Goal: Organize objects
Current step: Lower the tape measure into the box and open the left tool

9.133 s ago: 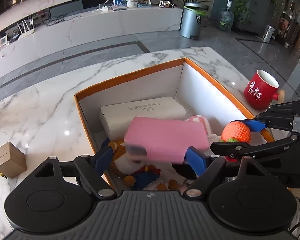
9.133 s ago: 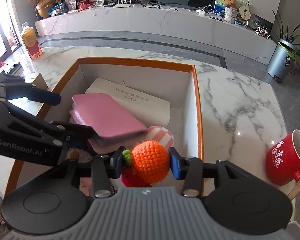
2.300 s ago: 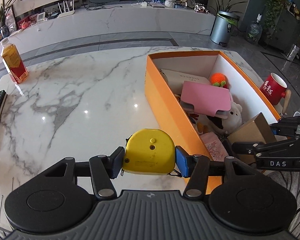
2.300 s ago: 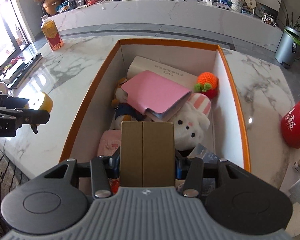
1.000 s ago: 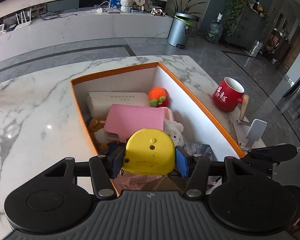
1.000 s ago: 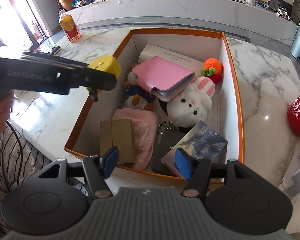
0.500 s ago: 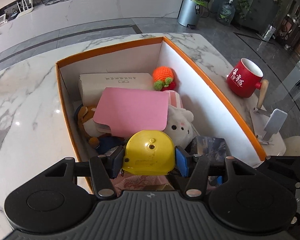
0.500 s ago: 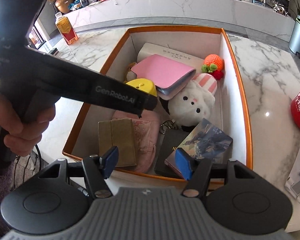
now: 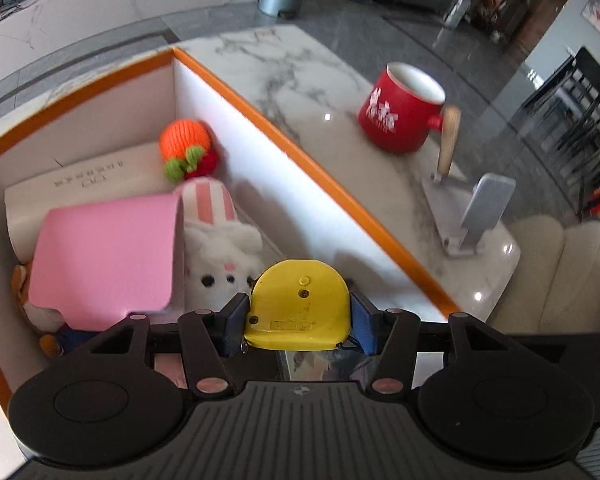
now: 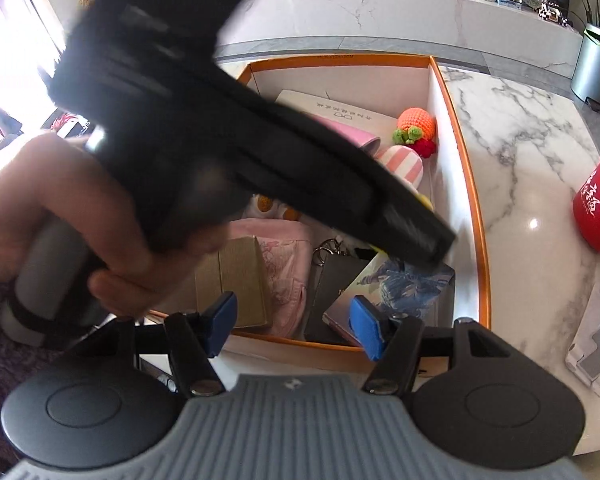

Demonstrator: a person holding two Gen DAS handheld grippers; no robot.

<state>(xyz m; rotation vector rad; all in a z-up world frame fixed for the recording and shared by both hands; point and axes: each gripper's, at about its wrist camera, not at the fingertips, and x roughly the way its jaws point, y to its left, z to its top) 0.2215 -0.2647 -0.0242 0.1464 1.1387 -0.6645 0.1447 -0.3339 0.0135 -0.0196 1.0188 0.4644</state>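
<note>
My left gripper is shut on a yellow tape measure and holds it low inside the orange-rimmed box, near its right wall, just in front of the white plush rabbit. In the right wrist view the left gripper's black body crosses over the box and hides much of it. My right gripper is open and empty at the box's near edge. The box holds a pink case, an orange knitted fruit, a cardboard box and a picture card.
A red mug stands on the marble table right of the box. A grey phone stand sits nearer on the right. A beige cushion lies beyond the table edge. A white flat box lies at the box's back.
My left gripper has moved right and down inside the box with the tape measure, toward the right wall. My right gripper has stayed open at the near edge.
</note>
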